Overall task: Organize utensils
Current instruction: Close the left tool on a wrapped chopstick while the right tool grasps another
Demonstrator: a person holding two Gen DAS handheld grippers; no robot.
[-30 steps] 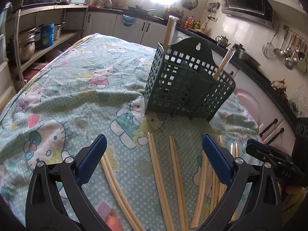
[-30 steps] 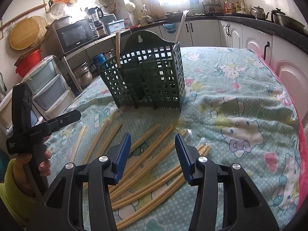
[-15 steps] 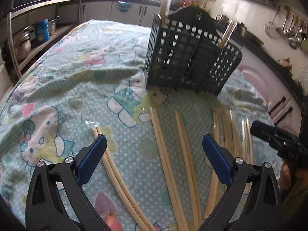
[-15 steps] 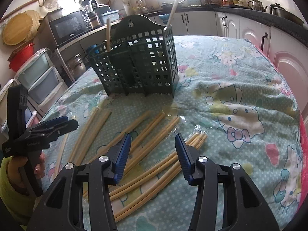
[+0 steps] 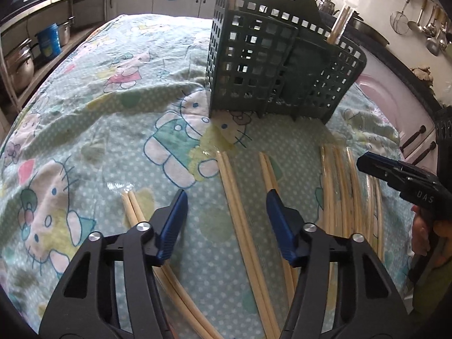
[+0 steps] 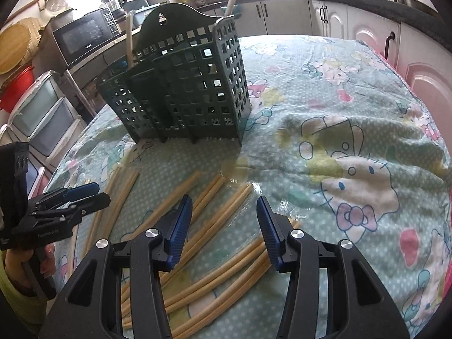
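A dark green slotted utensil holder (image 5: 268,65) (image 6: 183,93) stands on the cartoon tablecloth, with two wrapped chopstick pairs upright in it (image 5: 339,25) (image 6: 129,39). Several wrapped chopstick pairs (image 5: 240,220) (image 6: 234,200) lie loose in front of it. My left gripper (image 5: 226,200) hovers low over one pair that runs between its blue pads. Its jaws are closing, and the pads are still clear of the sticks. My right gripper (image 6: 223,212) is half open above another pair and presses on nothing. Each gripper shows in the other's view (image 5: 367,163) (image 6: 96,192).
The tablecloth (image 5: 84,107) drops off at the table's rounded edges. Pots (image 5: 17,65) sit on shelves to the left. A microwave (image 6: 82,36), storage drawers (image 6: 42,113) and white cabinets (image 6: 333,14) ring the table. Ladles (image 5: 429,31) hang on the wall.
The left jaws have narrowed from wide open to about half. Both grippers have come down and closer to the chopsticks on the cloth.
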